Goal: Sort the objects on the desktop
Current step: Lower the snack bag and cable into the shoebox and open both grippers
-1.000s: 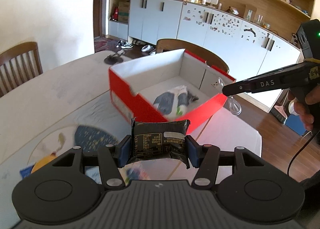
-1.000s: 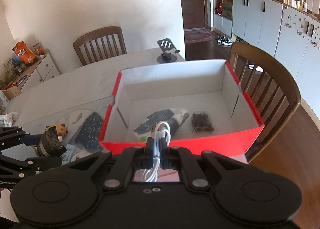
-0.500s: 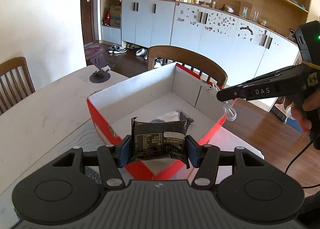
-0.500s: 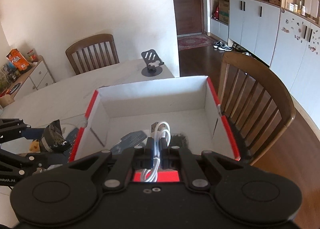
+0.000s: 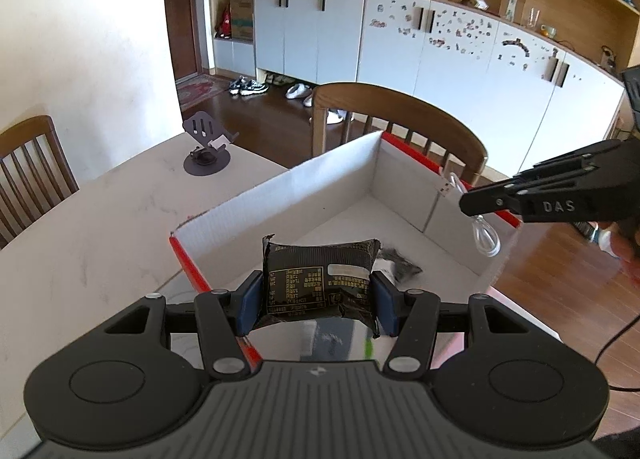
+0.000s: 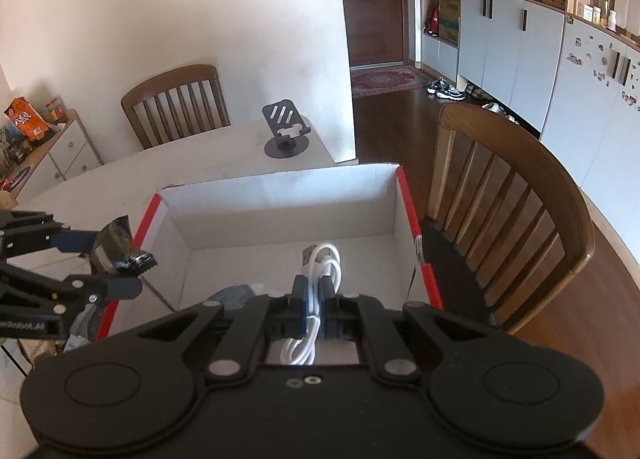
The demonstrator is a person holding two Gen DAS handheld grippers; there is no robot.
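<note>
We find the left gripper (image 5: 318, 293) clamping a black snack packet (image 5: 320, 279) and the right gripper (image 6: 314, 301) pinching a coiled white cable (image 6: 322, 263), both poised over the red-rimmed box (image 6: 408, 199), evidently for dropping in.

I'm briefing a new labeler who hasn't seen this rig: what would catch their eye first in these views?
First, the red box with white inside walls, open on the table. Then the left hand-held gripper, shut on a dark snack packet above the box's near corner, and the right hand-held gripper, pinching a coiled white cable over the box.
</note>
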